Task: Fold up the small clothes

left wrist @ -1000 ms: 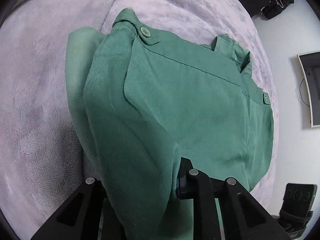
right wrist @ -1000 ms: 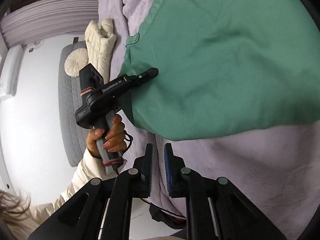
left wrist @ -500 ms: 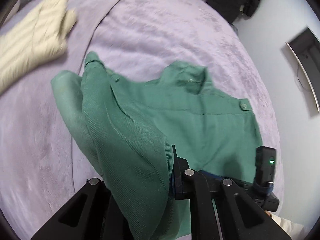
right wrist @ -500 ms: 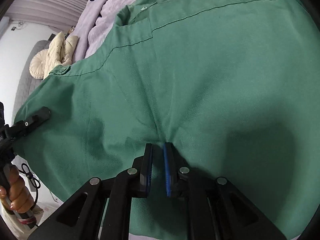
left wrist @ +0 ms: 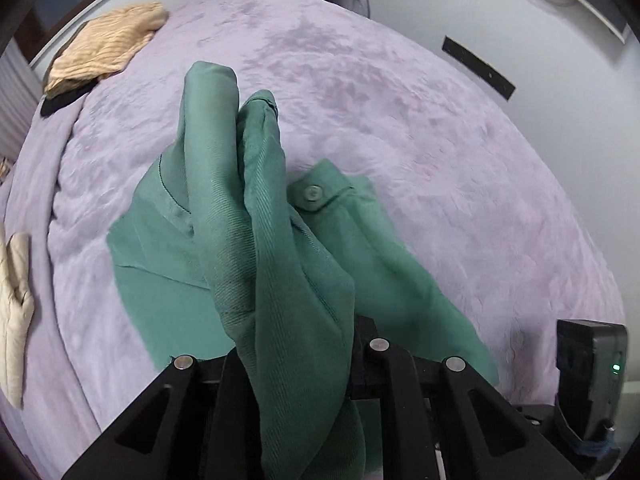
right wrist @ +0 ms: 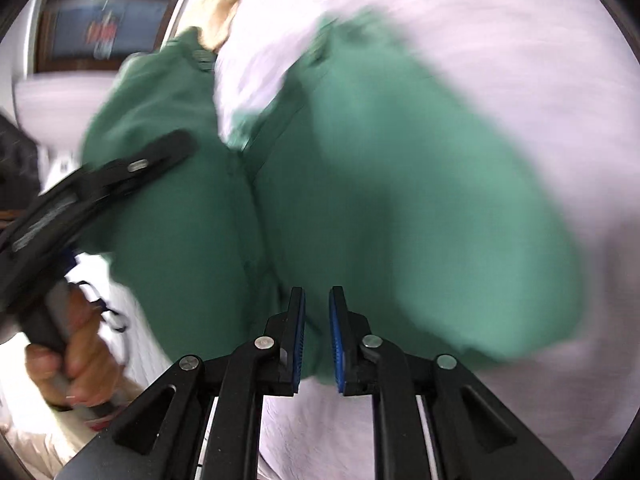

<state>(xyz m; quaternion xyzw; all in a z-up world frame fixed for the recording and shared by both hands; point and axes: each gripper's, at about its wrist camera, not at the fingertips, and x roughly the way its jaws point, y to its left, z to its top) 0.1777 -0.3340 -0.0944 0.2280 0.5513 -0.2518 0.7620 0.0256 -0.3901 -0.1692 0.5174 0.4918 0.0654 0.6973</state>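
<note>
Firstly, from the left wrist view, we see the left gripper [left wrist: 280,360] clenched on a thick bunch of the green garment [left wrist: 256,240], whose gathered fabric rises in a tall fold ahead of the black fingers [left wrist: 384,364] and hides the gap between them. We note that the rest of the garment trails down onto the lilac bedspread [left wrist: 440,152], where a buttoned tab [left wrist: 312,193] lies face up just beside the raised fold. A folded tan knit [left wrist: 108,48] sits at the far corner of the bed, well apart from the garment, and a cream padded item [left wrist: 14,280] lies at the bed's left margin. The body of the other tool [left wrist: 592,364], with a small green light, shows at the lower right. Turning to the right wrist view, which is smeared by motion, we see the right gripper [right wrist: 317,336] with its blue-padded fingers [right wrist: 335,340] standing a little apart and green cloth between them; its jaws have just been opening slightly, and whether the pads press the cloth we cannot tell. We also see there the left gripper [right wrist: 176,148] pinching the garment's edge, carried by a hand [right wrist: 76,360] at lower left.
</note>
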